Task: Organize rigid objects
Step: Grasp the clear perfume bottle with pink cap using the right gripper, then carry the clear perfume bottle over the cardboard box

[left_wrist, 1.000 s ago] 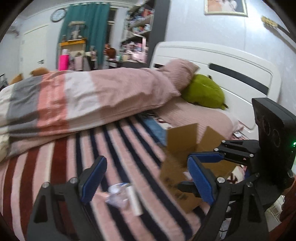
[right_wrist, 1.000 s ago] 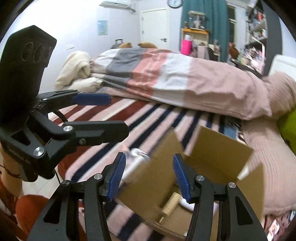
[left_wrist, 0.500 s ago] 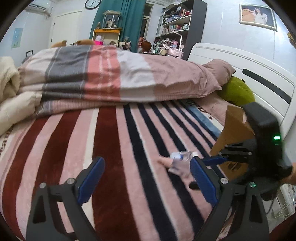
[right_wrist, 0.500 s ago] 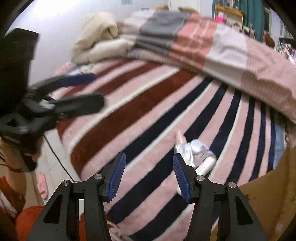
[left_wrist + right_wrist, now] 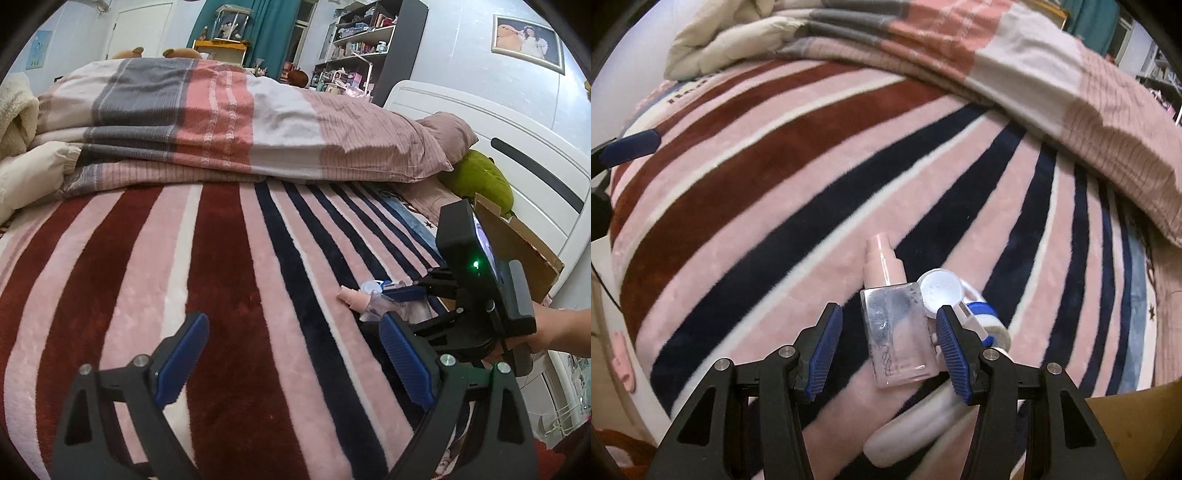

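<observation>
A clear glass bottle with a pink cap (image 5: 895, 325) lies on the striped blanket (image 5: 798, 177), between the blue pads of my open right gripper (image 5: 888, 345). Beside it lie a white and blue flip-lid container (image 5: 955, 299) and a white tube (image 5: 916, 428). In the left wrist view the bottle (image 5: 356, 300) shows at the right gripper's (image 5: 397, 303) tips. My left gripper (image 5: 291, 363) is open and empty, hovering over the blanket left of these items.
A cardboard box (image 5: 517, 247) stands at the bed's right edge near the white headboard (image 5: 517, 155). A folded quilt (image 5: 221, 122), a pillow and a green plush (image 5: 480, 181) lie at the back. The bed edge drops off at the left in the right wrist view.
My right gripper has swung away from the box and come down over the bottle and small items. My left gripper has turned left and now looks across the blanket.
</observation>
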Tool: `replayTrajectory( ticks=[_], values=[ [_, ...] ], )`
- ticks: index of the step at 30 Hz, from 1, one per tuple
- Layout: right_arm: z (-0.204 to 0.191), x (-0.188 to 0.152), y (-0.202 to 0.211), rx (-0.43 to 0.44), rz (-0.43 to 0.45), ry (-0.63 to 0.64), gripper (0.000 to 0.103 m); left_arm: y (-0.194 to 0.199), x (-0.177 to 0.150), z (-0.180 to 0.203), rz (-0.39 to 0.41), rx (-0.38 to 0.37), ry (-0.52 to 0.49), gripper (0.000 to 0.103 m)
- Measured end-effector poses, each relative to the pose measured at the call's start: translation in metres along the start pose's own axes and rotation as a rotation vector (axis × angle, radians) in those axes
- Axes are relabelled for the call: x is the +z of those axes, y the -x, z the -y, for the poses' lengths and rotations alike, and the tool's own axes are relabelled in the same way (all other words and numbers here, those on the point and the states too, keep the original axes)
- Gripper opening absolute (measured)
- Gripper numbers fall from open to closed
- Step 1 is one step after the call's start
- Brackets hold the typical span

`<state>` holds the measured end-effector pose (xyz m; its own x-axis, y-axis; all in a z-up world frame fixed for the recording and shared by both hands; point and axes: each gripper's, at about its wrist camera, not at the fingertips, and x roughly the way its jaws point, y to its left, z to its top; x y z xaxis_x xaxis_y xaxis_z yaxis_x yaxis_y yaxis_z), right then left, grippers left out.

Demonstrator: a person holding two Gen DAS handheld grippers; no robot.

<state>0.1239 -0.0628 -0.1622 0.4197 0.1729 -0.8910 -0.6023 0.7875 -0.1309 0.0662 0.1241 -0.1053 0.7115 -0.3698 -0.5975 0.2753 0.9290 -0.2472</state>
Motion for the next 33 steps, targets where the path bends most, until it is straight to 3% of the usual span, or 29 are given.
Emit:
replayTrajectory(
  ticks=[1, 2, 7, 10, 14, 15, 19, 21, 26, 33],
  values=[
    [-0.001, 0.000, -0.001, -0.001, -0.003, 0.008, 0.032, -0.001, 0.000, 0.000, -0.001, -0.001, 0.000, 0.092],
    [-0.003, 0.000, -0.003, -0.010, -0.007, 0.021, 0.027, -0.001, 0.001, 0.001, -0.002, -0.003, 0.001, 0.092],
    [-0.013, -0.003, 0.009, -0.023, 0.045, 0.058, 0.027, -0.001, 0.007, 0.007, -0.007, -0.031, 0.002, 0.092],
    [-0.019, -0.003, 0.032, 0.034, 0.111, 0.049, 0.027, 0.000, 0.016, 0.019, -0.007, -0.057, -0.004, 0.092],
    [-0.031, -0.002, 0.074, 0.093, 0.215, 0.073, 0.027, 0.006, 0.035, 0.047, 0.002, -0.147, -0.011, 0.092],
    [-0.033, -0.002, 0.087, 0.106, 0.246, 0.073, 0.027, 0.008, 0.040, 0.055, 0.004, -0.161, -0.016, 0.088],
    [-0.027, -0.011, 0.137, 0.120, 0.362, 0.067, 0.027, 0.014, 0.062, 0.094, 0.004, -0.223, -0.056, 0.055],
    [-0.018, -0.017, 0.155, 0.125, 0.401, 0.051, 0.027, 0.018, 0.072, 0.120, 0.015, -0.248, -0.096, 0.043],
    [0.021, -0.043, 0.194, 0.108, 0.491, -0.027, 0.027, 0.014, 0.093, 0.183, 0.016, -0.273, -0.180, 0.041],
    [0.083, -0.087, 0.224, 0.068, 0.532, -0.146, 0.027, -0.016, 0.110, 0.265, -0.042, -0.304, -0.294, 0.041]
  ],
)
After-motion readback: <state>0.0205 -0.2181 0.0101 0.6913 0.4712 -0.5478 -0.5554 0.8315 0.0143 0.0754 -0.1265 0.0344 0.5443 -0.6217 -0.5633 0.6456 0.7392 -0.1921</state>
